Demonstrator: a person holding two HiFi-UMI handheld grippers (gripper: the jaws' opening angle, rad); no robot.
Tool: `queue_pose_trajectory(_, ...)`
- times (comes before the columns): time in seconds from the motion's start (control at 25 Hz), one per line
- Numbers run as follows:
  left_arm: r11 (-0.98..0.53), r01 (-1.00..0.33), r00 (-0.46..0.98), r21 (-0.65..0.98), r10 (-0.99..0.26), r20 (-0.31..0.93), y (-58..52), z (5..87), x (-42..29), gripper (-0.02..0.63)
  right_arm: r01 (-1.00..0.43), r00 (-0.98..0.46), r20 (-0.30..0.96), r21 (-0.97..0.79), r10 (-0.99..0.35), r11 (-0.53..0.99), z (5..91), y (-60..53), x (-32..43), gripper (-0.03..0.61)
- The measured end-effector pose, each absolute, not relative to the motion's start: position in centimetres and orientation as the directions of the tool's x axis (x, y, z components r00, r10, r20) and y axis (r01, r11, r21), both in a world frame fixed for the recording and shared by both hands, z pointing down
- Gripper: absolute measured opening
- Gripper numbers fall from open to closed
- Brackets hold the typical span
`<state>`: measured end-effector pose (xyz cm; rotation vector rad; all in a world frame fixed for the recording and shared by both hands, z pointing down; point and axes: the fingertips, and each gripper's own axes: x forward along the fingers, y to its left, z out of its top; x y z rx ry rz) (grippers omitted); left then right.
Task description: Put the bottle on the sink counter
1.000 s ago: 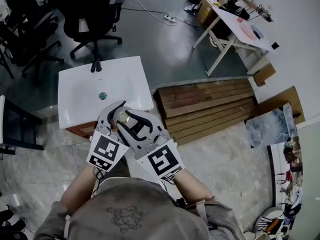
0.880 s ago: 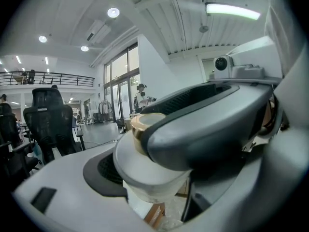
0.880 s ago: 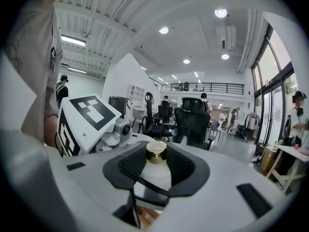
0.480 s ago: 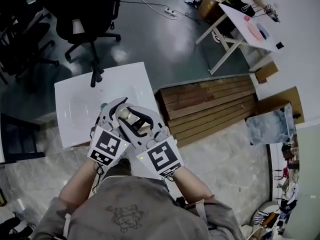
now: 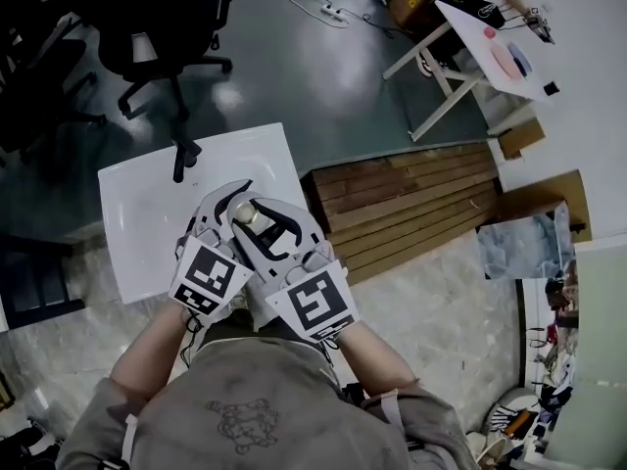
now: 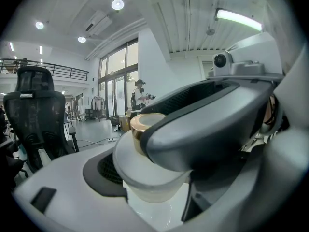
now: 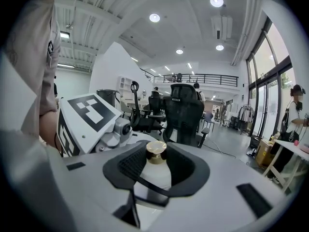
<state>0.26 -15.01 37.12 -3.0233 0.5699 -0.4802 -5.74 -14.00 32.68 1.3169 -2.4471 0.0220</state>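
Note:
A small white bottle with a gold cap [image 5: 244, 213] is held upright between both grippers, over the near right part of the white sink counter [image 5: 142, 209]. My left gripper [image 5: 223, 221] and my right gripper [image 5: 261, 227] cross at the bottle, and each is shut on it. In the left gripper view the bottle [image 6: 155, 186] sits in the curved pad, with the right gripper's jaw crossing in front of it. In the right gripper view the bottle [image 7: 155, 174] stands between the black pads, the left gripper's marker cube [image 7: 89, 114] just to its left. The bottle's base is hidden.
A black faucet [image 5: 183, 155] stands at the counter's far side. Stacked wooden planks [image 5: 411, 204] lie to the right of the counter. Black office chairs [image 5: 157, 27] stand beyond it, a white trestle table [image 5: 490, 47] is at the far right, and a power strip [image 5: 331, 10] lies on the floor.
Both grippers, still holding the bottle, have moved forward from the counter's near edge to over its surface. The sink drain is now hidden beneath them.

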Motion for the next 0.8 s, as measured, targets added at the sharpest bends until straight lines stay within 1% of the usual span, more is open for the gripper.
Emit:
queue_pose_trajectory(0.44, -0.917, -0.392, 0.867, -0.077, -0.396, 0.304, -18.6, 37.5, 2.3, 0.328, -0.776, -0.546, 0.326, 0.151, -0.772, 0.612, 32.9, -17.3, -3.7, 0.132)
queue_pose_trajectory(0.64, -0.897, -0.429, 0.838, -0.109, -0.440, 0.323, -21.2, 38.1, 3.1, 0.328, -0.747, -0.579, 0.333, 0.150, -0.744, 0.648, 33.5, -19.6, -2.7, 0.132)
queue_pose_trajectory(0.8, -0.880, -0.460, 0.825, -0.117, -0.472, 0.310, -23.1, 38.1, 4.2, 0.328, -0.729, -0.595, 0.333, 0.161, -0.732, 0.666, 33.5, -21.3, -1.6, 0.132)
